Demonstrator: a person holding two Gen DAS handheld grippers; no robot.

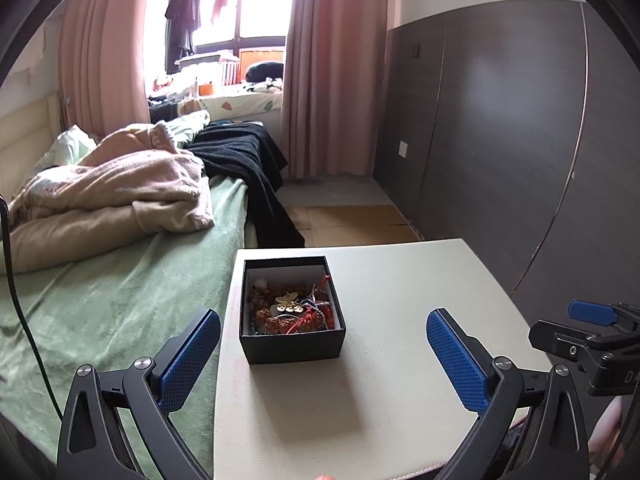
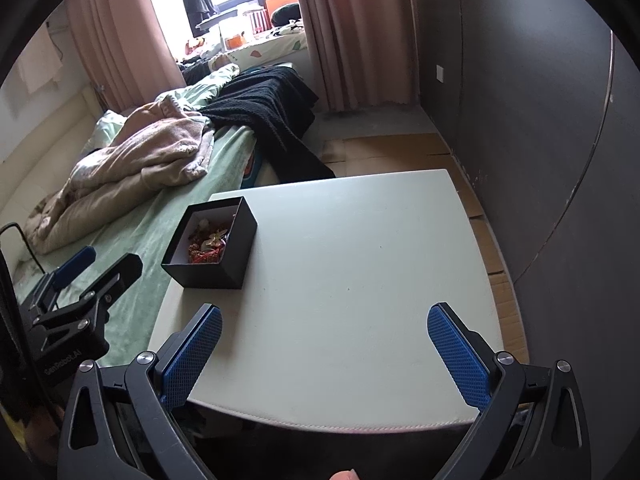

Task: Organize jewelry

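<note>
An open black box [image 1: 292, 344] with a white lining stands on the white table [image 1: 400, 300] near its left edge. It holds tangled jewelry [image 1: 290, 308]: red and orange beads, silver chains, a gold pendant. My left gripper [image 1: 324, 320] is open and empty, its blue pads either side of the box and nearer than it. In the right wrist view the box [image 2: 216, 256] and jewelry [image 2: 210, 242] sit far left. My right gripper [image 2: 324, 316] is open and empty above the table [image 2: 360, 260], right of the box. Each gripper shows in the other's view, the right [image 1: 592, 320] and the left [image 2: 96, 268].
A bed [image 1: 100, 300] with green sheet, beige blanket [image 1: 112, 196] and black knit throw [image 1: 248, 156] lies left of the table. A dark wall panel [image 1: 500, 120] stands to the right. Pink curtains [image 1: 332, 60] and a window are behind. Wooden floor [image 1: 352, 220] lies beyond the table.
</note>
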